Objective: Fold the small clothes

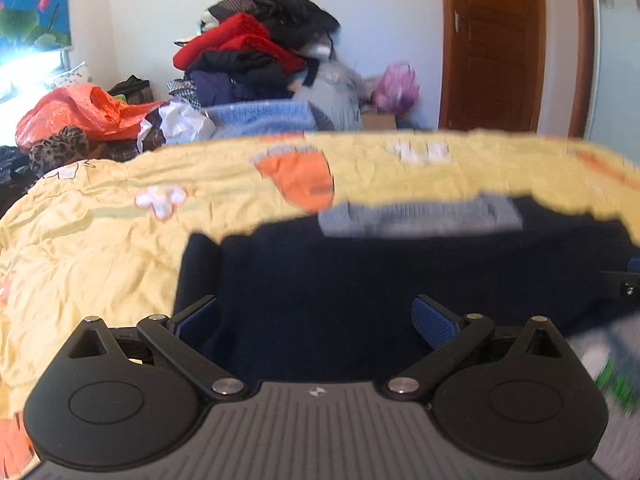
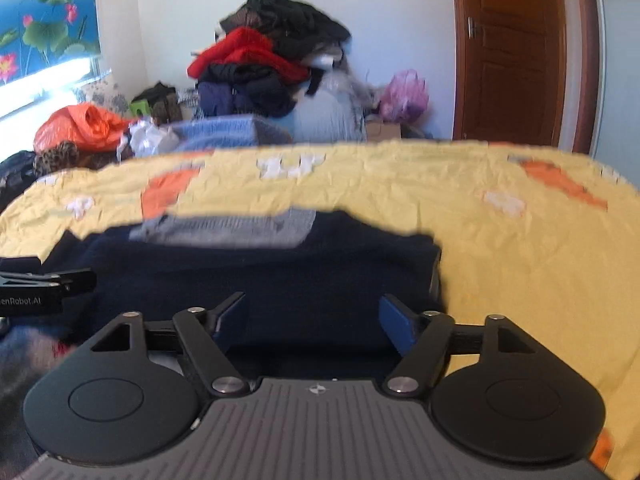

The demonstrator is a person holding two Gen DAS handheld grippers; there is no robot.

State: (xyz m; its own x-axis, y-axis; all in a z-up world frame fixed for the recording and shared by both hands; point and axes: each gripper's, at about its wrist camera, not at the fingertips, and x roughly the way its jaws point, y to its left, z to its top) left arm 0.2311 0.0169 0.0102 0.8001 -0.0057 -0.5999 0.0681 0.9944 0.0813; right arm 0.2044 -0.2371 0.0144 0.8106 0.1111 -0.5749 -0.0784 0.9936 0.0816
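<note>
A small navy garment (image 1: 360, 264) with a grey ribbed band (image 1: 420, 218) at its far edge lies flat on the yellow bedspread (image 1: 120, 220). It also shows in the right wrist view (image 2: 260, 268), with its band (image 2: 228, 228). My left gripper (image 1: 316, 320) is open, just above the garment's near left part. My right gripper (image 2: 314, 322) is open, above the garment's near right part. The left gripper's body (image 2: 40, 284) shows at the left edge of the right wrist view.
A tall heap of dark and red clothes (image 1: 256, 48) stands behind the bed, with an orange plastic bag (image 1: 76, 112) and a folded blue knit (image 1: 260, 118). A pink bag (image 1: 396, 88) and a brown door (image 1: 496, 44) are at the right. Another grey-green cloth (image 1: 612, 364) lies at the right.
</note>
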